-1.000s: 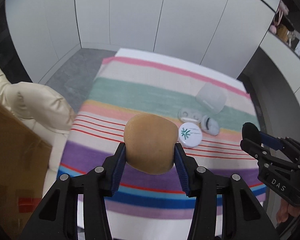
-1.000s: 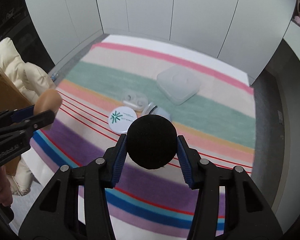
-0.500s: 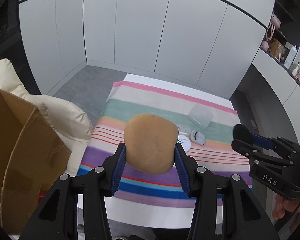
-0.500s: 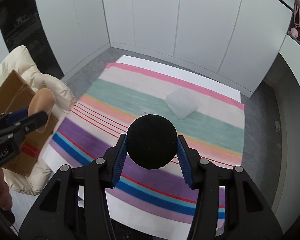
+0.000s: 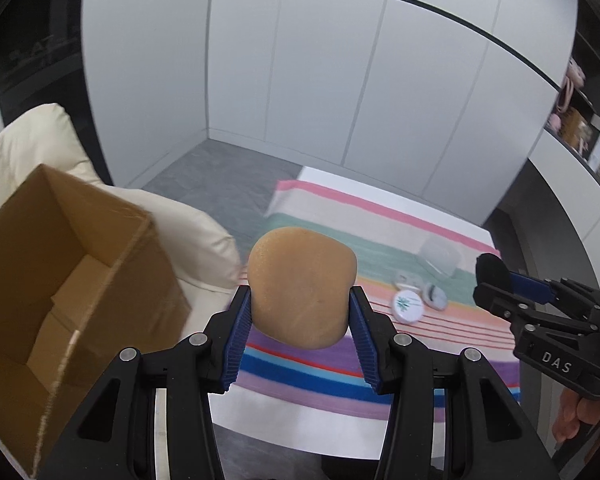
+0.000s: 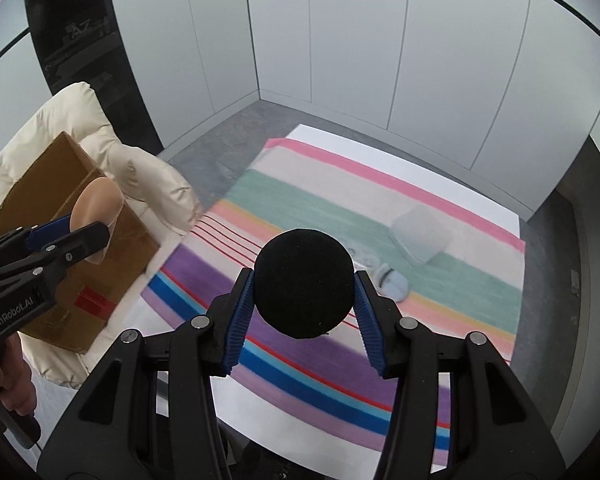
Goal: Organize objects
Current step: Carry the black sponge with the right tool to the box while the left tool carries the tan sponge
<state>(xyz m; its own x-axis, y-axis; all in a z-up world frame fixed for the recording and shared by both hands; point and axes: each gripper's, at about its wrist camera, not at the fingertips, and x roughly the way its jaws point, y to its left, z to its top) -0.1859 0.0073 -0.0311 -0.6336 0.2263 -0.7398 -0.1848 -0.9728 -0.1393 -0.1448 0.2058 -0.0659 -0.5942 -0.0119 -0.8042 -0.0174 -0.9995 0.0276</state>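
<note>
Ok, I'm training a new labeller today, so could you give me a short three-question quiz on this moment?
1. True or false: the cardboard box is open on top.
2. What does the right gripper hold? A) white lid B) black sponge C) nothing
3. Fill in: the left gripper is shut on a ___ sponge.

Key: 1 true; 2 B; 3 tan.

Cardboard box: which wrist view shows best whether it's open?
The left wrist view: the cardboard box faces the camera with its top open and its inside visible. The right wrist view shows only its closed outer sides, partly behind the left hand-held gripper.
</note>
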